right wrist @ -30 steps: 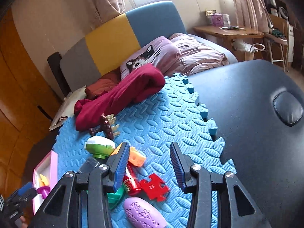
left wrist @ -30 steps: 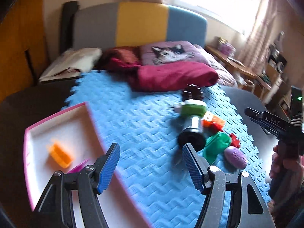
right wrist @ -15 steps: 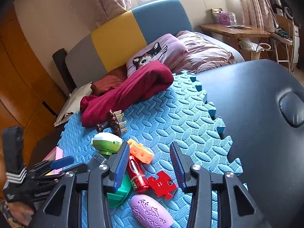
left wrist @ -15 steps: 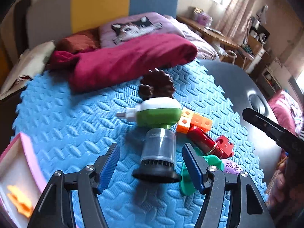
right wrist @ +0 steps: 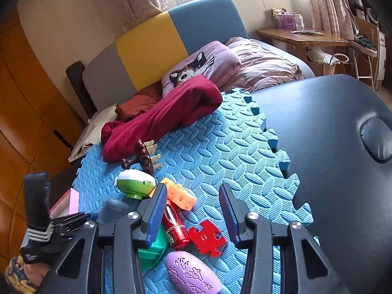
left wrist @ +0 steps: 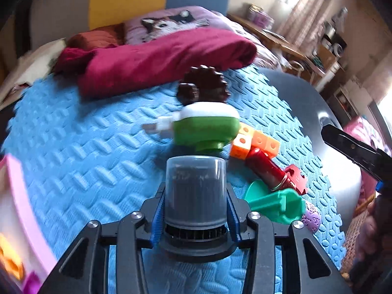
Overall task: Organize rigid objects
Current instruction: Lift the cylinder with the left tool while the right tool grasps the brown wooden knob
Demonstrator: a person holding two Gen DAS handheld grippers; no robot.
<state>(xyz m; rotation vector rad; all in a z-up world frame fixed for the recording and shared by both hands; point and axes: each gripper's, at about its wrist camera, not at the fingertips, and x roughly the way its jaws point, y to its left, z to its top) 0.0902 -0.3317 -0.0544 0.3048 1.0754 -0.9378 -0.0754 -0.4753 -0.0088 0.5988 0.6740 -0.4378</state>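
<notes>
Your left gripper (left wrist: 196, 210) has just been closing, and its blue ribbed jaws now press both sides of the grey canister (left wrist: 195, 191), a smooth translucent cylinder on a flared black ribbed base, which lies on the blue foam mat (left wrist: 85, 152). Right behind the canister the green-and-white toy (left wrist: 208, 127) nearly touches its far end, and the dark brown toothed piece (left wrist: 203, 83) sits just beyond that. To the canister's right the clutter is tight: an orange block (left wrist: 254, 143) with round holes, a glossy red tube (left wrist: 265, 171), a teal plastic piece (left wrist: 274, 202) and a purple embossed oval (left wrist: 311, 216). The pink tray (left wrist: 22, 196) shows at the left edge of the left wrist view, blurred.

The mat is embossed with oval ridges and has interlocking teeth along its edge; it lies on a dark padded surface (right wrist: 330, 127). A crimson cloth (right wrist: 166, 112) is bunched at the mat's far end.

Your right gripper (right wrist: 191, 210) hangs tilted downward over the red tube and a flat red puzzle piece (right wrist: 207, 236), jaws part-way open with nothing between them. Your left gripper points steeply down at the mat
</notes>
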